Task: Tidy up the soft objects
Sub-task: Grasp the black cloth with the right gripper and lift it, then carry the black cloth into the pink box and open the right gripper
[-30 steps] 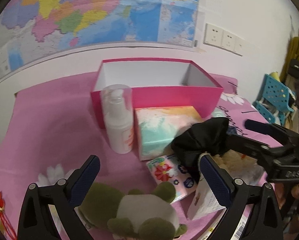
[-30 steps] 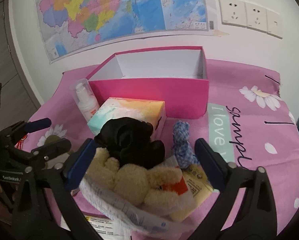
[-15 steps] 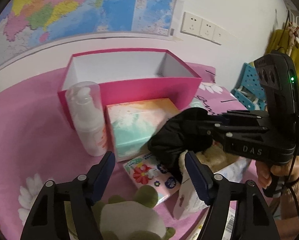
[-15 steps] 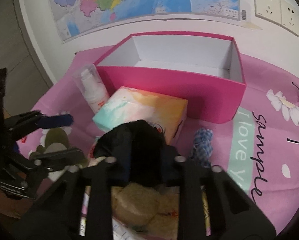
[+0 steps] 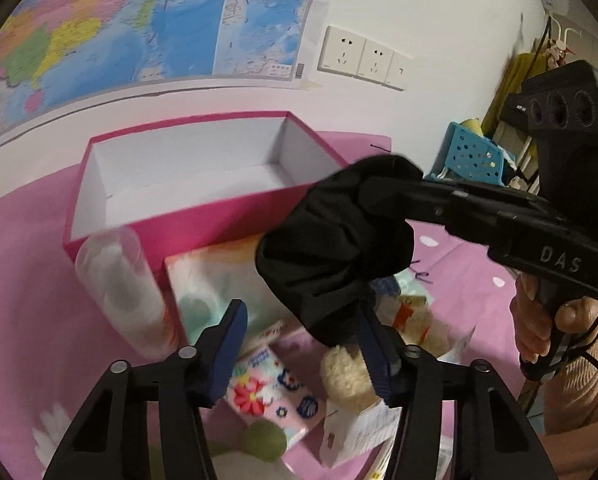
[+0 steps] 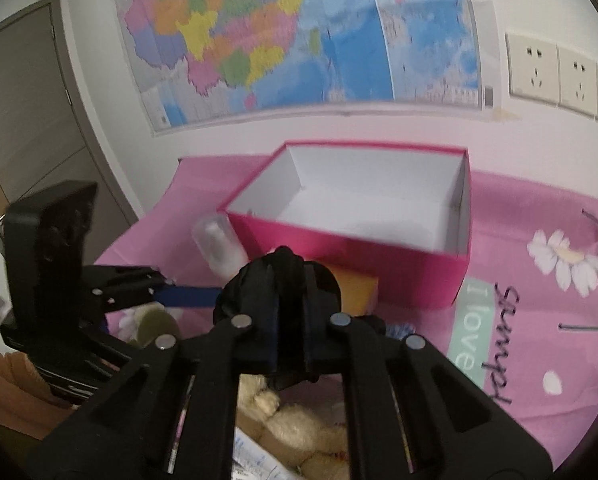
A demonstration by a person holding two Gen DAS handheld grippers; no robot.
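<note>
A black fabric bundle [image 5: 331,248] hangs in the air just in front of the open pink box [image 5: 203,220]. My right gripper [image 5: 375,192] has its jaws closing on this bundle, and its pads press into the cloth [image 6: 251,280]. My left gripper [image 5: 303,344] sits lower, jaws closing, with no object pressed between the blue pads. A green plush [image 5: 261,444] lies blurred low between its fingers. A cream plush bear [image 5: 347,372] rests under the black bundle, in a clear wrapper.
A pump bottle [image 5: 119,284] and a pastel tissue box [image 5: 219,276] stand against the box front. A flowered packet [image 5: 275,388] lies on the pink cloth. A blue basket [image 5: 475,156] sits at the right. A person's hand [image 5: 539,328] grips the right handle.
The right gripper shut on the black fabric and lifted it off the pile. The left gripper's jaws narrowed and it moved forward, so the green plush slid to the bottom of its view.
</note>
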